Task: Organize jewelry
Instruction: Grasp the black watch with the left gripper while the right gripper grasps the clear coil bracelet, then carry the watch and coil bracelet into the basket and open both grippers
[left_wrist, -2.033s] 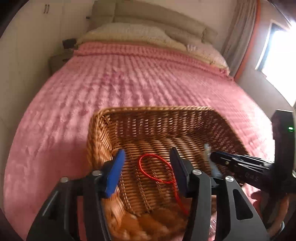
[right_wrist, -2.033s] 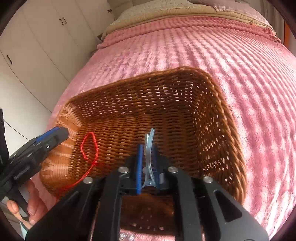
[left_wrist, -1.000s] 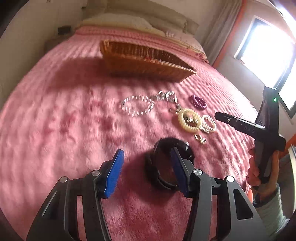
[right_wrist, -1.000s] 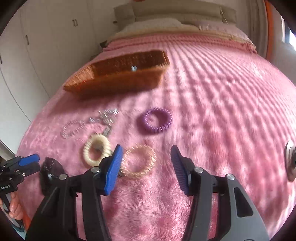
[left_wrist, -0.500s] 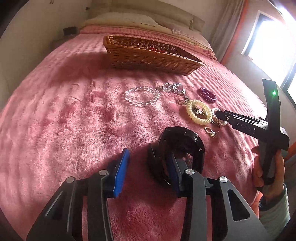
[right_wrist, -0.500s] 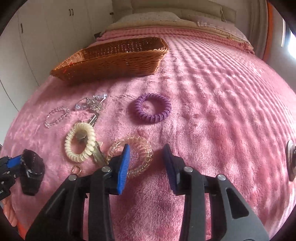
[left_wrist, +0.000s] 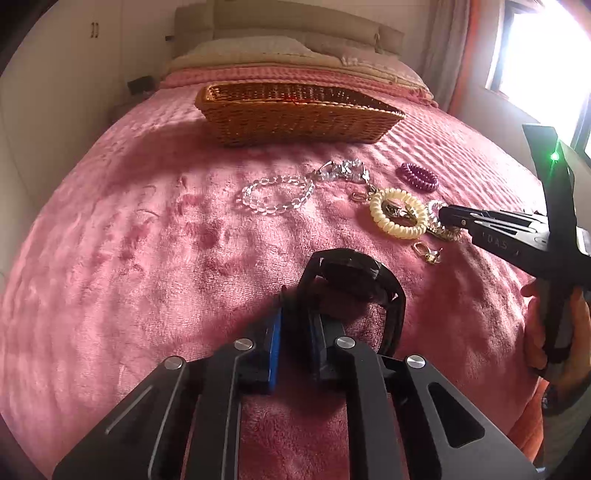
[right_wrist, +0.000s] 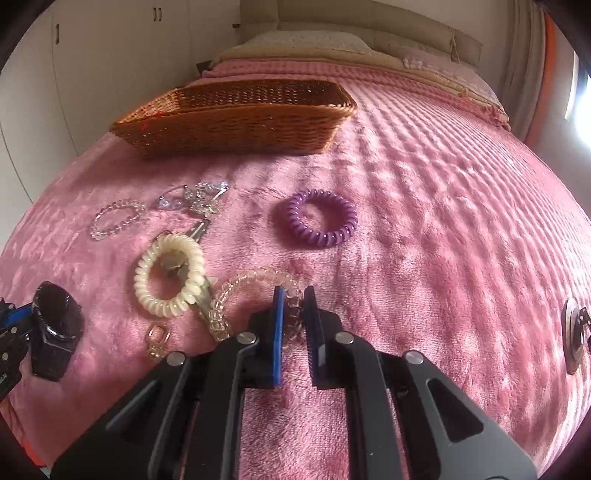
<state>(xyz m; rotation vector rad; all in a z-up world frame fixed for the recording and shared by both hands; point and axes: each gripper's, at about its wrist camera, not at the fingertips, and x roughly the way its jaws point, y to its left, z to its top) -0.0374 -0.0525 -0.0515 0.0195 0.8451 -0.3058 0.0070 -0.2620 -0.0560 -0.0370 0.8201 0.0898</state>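
Note:
On the pink bedspread lie a black watch, a cream coil band, a clear bead bracelet, a crystal chain, a purple coil band and a clear coil band. My left gripper is shut on the watch's strap. My right gripper is shut on the near edge of the clear coil band. The wicker basket stands further back, with a bit of red cord showing in it.
Small gold clasps lie near the cream band. A round metal object sits at the right edge. Pillows and headboard are behind the basket. White wardrobes stand left, a bright window right.
Both grippers left the basket, came down to the jewelry on the bedspread and closed: the left on the black watch strap, the right on the clear coil band.

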